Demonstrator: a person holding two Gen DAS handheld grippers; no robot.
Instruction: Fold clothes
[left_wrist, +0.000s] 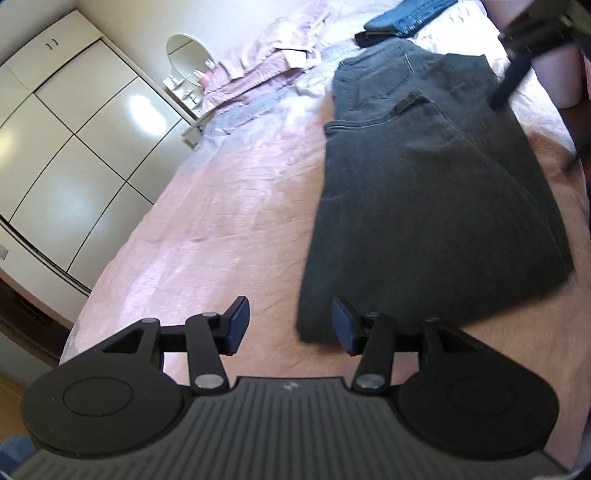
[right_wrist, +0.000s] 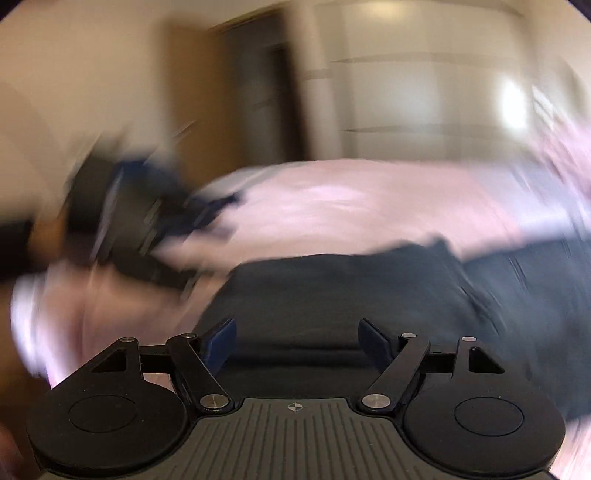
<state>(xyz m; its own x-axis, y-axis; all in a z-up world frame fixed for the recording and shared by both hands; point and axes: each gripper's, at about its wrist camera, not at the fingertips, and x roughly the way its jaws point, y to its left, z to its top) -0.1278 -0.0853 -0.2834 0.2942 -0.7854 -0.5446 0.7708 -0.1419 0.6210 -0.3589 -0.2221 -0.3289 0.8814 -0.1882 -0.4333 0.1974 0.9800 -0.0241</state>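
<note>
Two pairs of tongs show, one per view, and both stand spread with nothing between their pads. Starting at the left of the left wrist view, we see a white wardrobe (left_wrist: 70, 122) along the wall, then a round mirror (left_wrist: 188, 59) on a small stand, then a heap of pink bedding (left_wrist: 273, 48) at the head of the bed (left_wrist: 207, 229), which is covered in pink. Our left tongs (left_wrist: 289, 325) hang low over the bare cover, pads apart and touching no cloth. The dark grey jeans (left_wrist: 424, 184) lie folded lengthwise just to the right of them, the near hem corner close beside the right pad, the waistband and pockets toward the far end. Beyond the waistband lies a dark blue garment (left_wrist: 406, 18). At the upper right the other tool shows, blurred, over the jeans' far edge. In the right wrist view everything smears; our right tongs (right_wrist: 297, 341) are spread wide above the jeans (right_wrist: 332, 295), which fill the space just ahead of and below the pads.
</note>
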